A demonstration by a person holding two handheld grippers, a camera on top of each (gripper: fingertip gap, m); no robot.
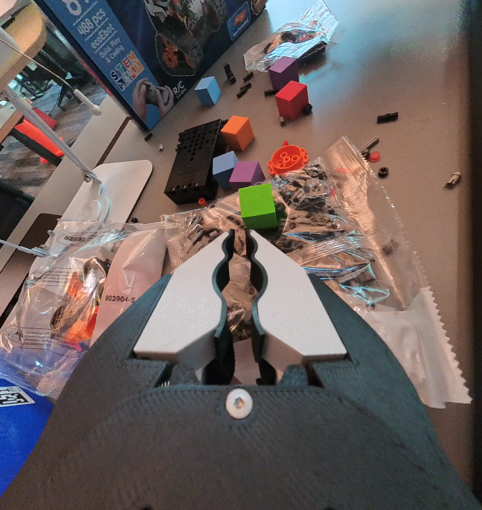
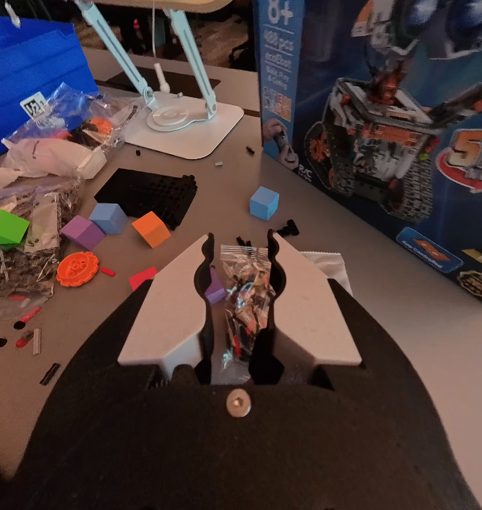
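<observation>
My left gripper is almost shut, with only a narrow slit between its jaws and nothing in them. It hovers over clear plastic bags of small dark parts, just short of a green cube that rests on the bags. My right gripper is open over a small clear zip bag of mixed small parts that lies between its fingers on the table. A purple cube shows beside the left finger, and a red cube lies just left of it.
Orange, pale blue, purple and red cubes, a black perforated block and an orange gear lie among loose pins. A large blue toy box stands behind, with a white lamp base and a blue bin. There is about 30 cm between the tips of the two grippers.
</observation>
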